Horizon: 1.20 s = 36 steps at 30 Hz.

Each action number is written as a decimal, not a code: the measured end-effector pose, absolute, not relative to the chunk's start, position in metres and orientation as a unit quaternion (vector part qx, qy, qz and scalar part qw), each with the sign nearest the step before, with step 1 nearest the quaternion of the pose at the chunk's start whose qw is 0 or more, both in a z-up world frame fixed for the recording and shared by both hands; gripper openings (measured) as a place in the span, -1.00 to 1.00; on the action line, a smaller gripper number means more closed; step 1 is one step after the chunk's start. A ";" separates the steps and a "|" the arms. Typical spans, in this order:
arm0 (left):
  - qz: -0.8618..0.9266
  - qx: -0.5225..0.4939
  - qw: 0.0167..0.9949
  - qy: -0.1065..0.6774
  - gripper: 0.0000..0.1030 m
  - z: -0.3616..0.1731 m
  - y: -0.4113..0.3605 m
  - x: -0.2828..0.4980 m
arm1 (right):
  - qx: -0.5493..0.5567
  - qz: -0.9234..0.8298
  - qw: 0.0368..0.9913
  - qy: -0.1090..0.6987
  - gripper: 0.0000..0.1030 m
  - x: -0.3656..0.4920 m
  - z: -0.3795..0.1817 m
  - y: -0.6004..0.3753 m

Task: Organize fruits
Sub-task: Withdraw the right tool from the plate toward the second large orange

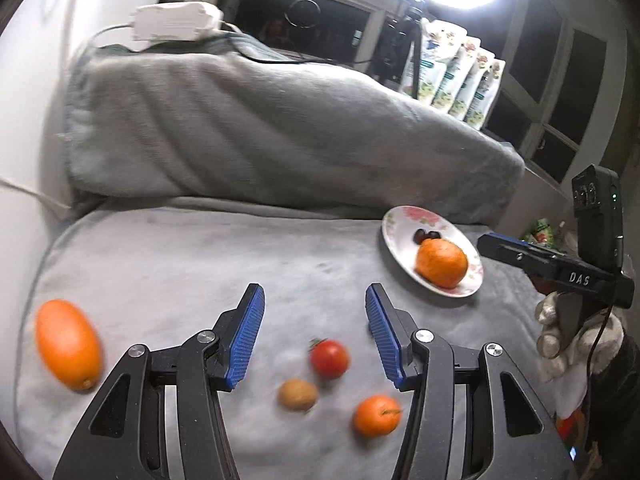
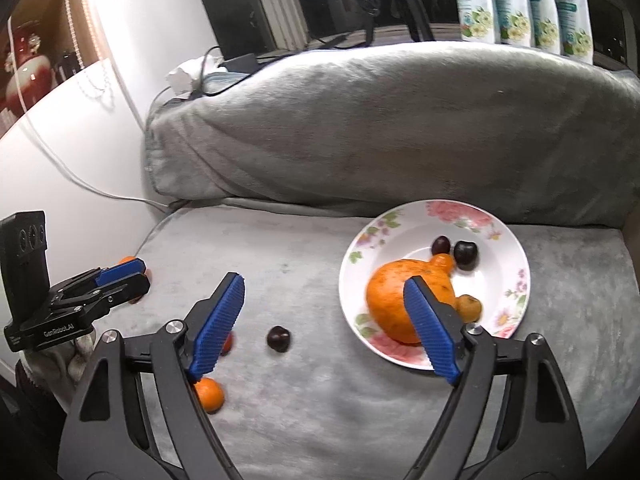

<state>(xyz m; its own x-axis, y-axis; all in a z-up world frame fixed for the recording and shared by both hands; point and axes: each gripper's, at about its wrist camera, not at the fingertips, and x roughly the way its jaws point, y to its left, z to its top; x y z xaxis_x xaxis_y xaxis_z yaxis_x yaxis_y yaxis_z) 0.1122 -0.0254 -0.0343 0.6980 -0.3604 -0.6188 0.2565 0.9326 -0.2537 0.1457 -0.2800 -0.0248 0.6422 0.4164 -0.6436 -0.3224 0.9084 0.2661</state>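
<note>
A floral plate (image 2: 508,256) (image 1: 394,236) on the grey blanket holds a big orange fruit (image 2: 394,296) (image 1: 442,266), two dark cherries (image 2: 466,254) and a small yellowish fruit (image 2: 471,307). A loose cherry (image 2: 279,338) lies left of the plate. In the left wrist view a red tomato (image 1: 329,358), a brown fruit (image 1: 298,395), a small orange (image 1: 377,415) and an oval orange fruit (image 1: 67,343) lie on the blanket. My left gripper (image 1: 315,336) is open above the tomato. My right gripper (image 2: 324,324) is open and empty by the plate.
A large grey blanket-covered bolster (image 2: 392,128) runs behind the surface. White packets (image 2: 520,4) stand on the window ledge. A white wall (image 2: 72,152) with a cable borders the left. A white power adapter (image 1: 174,20) rests on the bolster.
</note>
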 end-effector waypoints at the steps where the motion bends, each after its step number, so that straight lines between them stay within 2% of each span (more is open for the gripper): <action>1: -0.163 -0.073 0.920 0.350 0.08 -0.035 -0.022 0.108 | 0.063 0.206 0.904 0.370 0.64 0.145 -0.025 -0.278; 11: -0.123 -0.050 0.927 0.350 0.09 -0.049 0.004 0.075 | 0.053 0.234 0.893 0.381 0.64 0.139 -0.027 -0.255; 13: -0.109 -0.044 0.929 0.350 0.22 -0.052 0.009 0.067 | 0.049 0.242 0.889 0.385 0.64 0.138 -0.028 -0.249; 20: -0.072 -0.058 0.931 0.354 0.24 -0.064 0.032 0.047 | 0.037 0.270 0.875 0.399 0.64 0.138 -0.030 -0.223; 28: -0.023 -0.078 0.931 0.355 0.37 -0.073 0.066 0.037 | 0.020 0.302 0.858 0.415 0.65 0.144 -0.030 -0.186; 30: -0.018 -0.085 0.931 0.355 0.37 -0.074 0.074 0.036 | 0.018 0.310 0.852 0.422 0.75 0.147 -0.030 -0.174; 36: -0.013 -0.099 0.930 0.354 0.37 -0.079 0.094 0.038 | 0.019 0.343 0.827 0.445 0.76 0.157 -0.030 -0.134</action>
<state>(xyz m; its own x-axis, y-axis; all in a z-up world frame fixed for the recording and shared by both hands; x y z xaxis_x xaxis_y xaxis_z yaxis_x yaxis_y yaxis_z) 0.0383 0.0936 -0.0791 0.7493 -0.0950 -0.6554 -0.0451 0.9800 -0.1936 0.1568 -0.1337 -0.0297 0.3689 0.5851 -0.7222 -0.5505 0.7636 0.3374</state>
